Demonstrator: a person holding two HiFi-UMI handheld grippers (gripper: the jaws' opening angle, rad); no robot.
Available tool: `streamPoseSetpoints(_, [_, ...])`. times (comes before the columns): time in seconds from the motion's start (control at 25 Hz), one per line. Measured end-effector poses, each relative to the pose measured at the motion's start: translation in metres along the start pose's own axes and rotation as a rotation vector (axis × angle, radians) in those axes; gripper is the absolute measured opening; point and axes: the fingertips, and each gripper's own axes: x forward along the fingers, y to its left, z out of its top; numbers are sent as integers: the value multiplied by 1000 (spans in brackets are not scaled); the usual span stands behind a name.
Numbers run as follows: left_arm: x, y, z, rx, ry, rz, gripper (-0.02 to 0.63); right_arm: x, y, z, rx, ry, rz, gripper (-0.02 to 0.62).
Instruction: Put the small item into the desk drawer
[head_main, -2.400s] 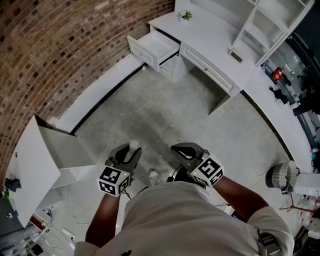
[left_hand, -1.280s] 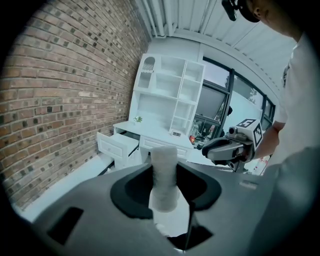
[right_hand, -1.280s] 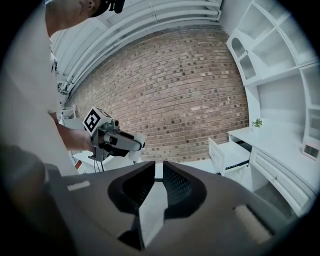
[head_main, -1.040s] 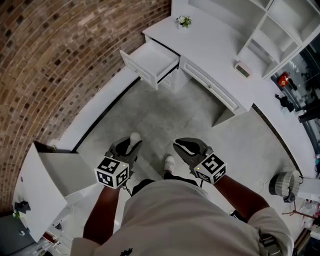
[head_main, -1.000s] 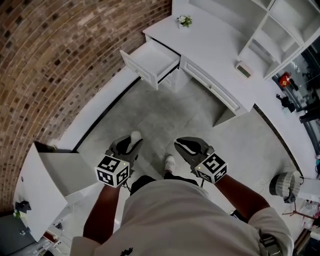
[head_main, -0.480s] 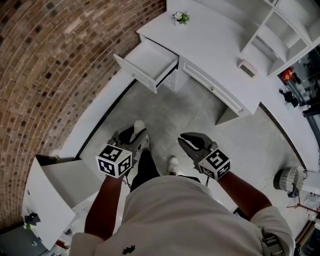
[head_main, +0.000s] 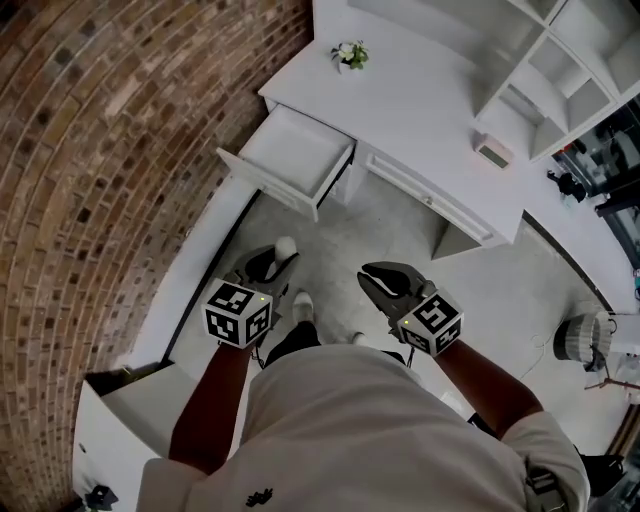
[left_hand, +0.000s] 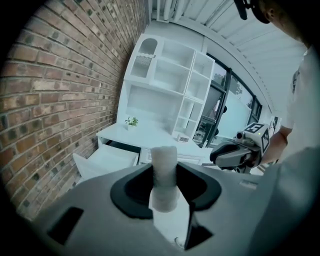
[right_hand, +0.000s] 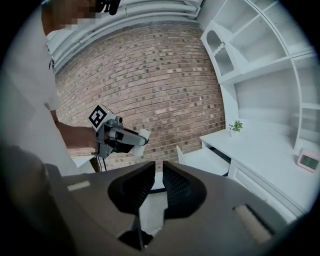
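A: Room first. Curved brick wall on the left, grey floor, and a white shelf unit above a long white surface.

B: On the surface?

A: Small potted plant at the wall end. A little pale device sits near the shelving. The two are well apart.

B: Drawer?

A: The drawer stands pulled out at the wall end, below the plant corner. White inside; contents not made out from here.

B: Left gripper?

A: Left gripper points toward the drawer, over the floor, short of the drawer front. Its jaws are part-open around the small item, a stubby white cylinder. The item stands upright with a pad against each side, and its top pokes out past the jaw tips.

B: So the item isn't in the drawer.

A: Correct. It is held in the jaws over the floor, near the drawer front but apart from it.

B: Right gripper?

A: Right gripper is alongside the left, about level with it. Jaws drawn close together, only a sliver between, nothing in it.

B: Person?

A: Pale shirt, bare forearms, one hand to each gripper. A white shoe shows on the floor between the grippers.
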Motion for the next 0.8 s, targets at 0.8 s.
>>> streamPoseSetpoints(0.8, [132, 162, 54, 53, 112, -58, 137, 101, -81, 43, 78, 14, -128, 58])
